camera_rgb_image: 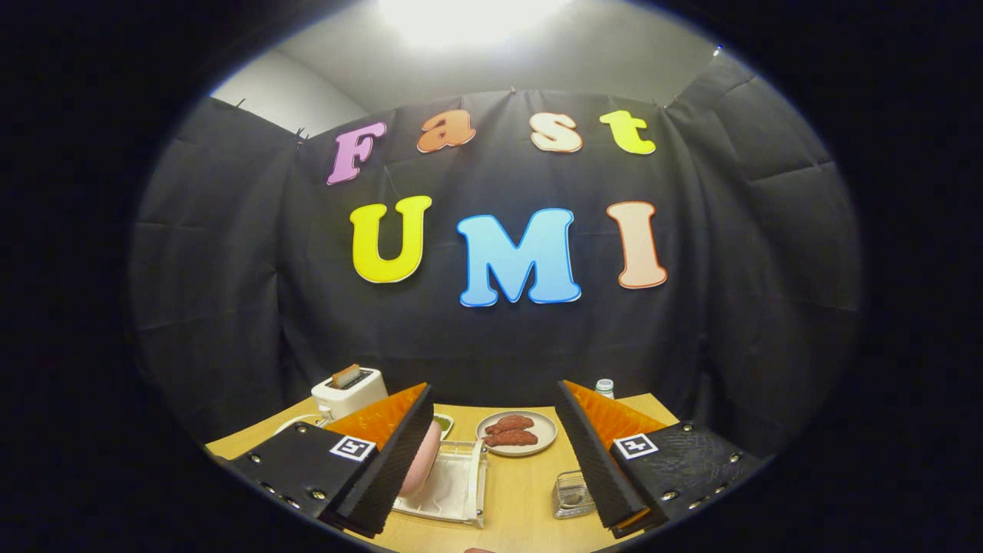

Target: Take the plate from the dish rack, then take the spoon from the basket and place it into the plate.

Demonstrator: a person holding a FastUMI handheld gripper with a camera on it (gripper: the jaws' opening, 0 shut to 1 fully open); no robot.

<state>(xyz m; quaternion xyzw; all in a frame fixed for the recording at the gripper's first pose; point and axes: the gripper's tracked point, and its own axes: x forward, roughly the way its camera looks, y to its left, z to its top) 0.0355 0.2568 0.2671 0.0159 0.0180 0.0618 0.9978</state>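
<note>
My gripper point(491, 461) hangs above the pale wooden table point(522, 499) with its fingers spread wide and nothing between them, so I judge I am at the start: the plate is yet to be taken.

Nearest, just by my left finger, stands a pink rounded plate point(421, 461) on edge in a white dish rack with a clear tray point(453, 488); my finger covers most of it, so I cannot tell how it sits in the slots. Near my right finger is a small clear basket point(572, 495), half behind the finger; I cannot make out a spoon in it.

Next, I think, I must turn left and come down so both fingers straddle the plate's rim.

Farther on, between the fingers, lies a round grey dish with reddish-brown pieces of food point(516, 432). Beyond my left finger is a white toaster with a slice of toast point(349, 392); a white rim below it and a green-edged thing are cut off. A small white-capped bottle point(605, 388) peeks past my right finger.
</note>
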